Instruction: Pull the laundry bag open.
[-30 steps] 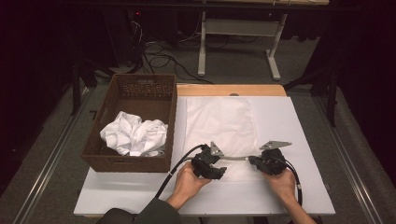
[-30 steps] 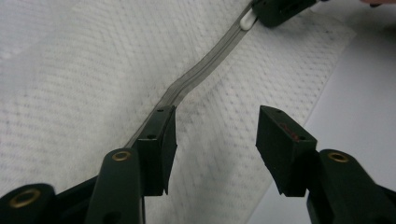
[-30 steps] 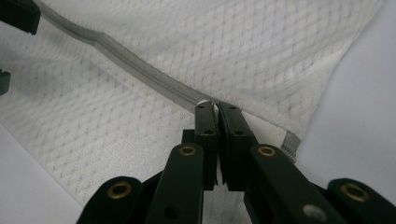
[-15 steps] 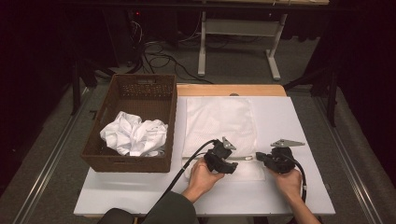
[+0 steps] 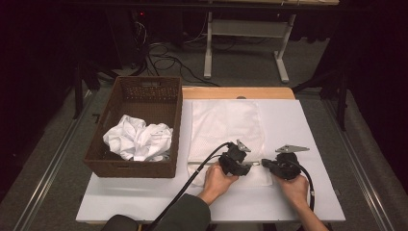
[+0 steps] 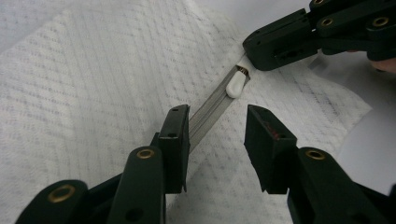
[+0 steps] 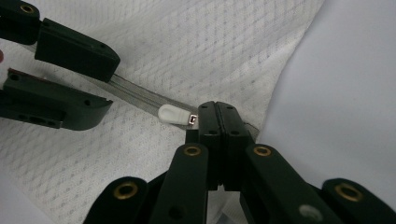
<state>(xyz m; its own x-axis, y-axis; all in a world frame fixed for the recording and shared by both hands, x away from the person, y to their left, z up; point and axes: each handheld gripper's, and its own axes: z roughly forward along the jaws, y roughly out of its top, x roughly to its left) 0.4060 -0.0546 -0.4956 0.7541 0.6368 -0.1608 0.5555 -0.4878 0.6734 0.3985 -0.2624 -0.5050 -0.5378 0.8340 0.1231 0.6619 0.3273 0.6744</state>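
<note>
Zipper tape [image 6: 212,108] of a white mesh laundry bag [image 5: 226,126] runs along the bag's near edge, close to the tabletop's [image 5: 308,125] front edge. My right gripper [image 7: 218,122], jaws shut, pinches its end beside the white pull [image 7: 173,114]. My left gripper [image 6: 217,133], shifted right since a second ago, has been closing, the tape between its jaws, unclamped. A wicker basket [image 5: 98,161] at the left edge holds crumpled white cloth [image 5: 137,139].

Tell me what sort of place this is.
Probably a lab or workshop recording station: a white table set with a wicker basket and a mesh laundry bag, cables trailing across the grey floor behind.
</note>
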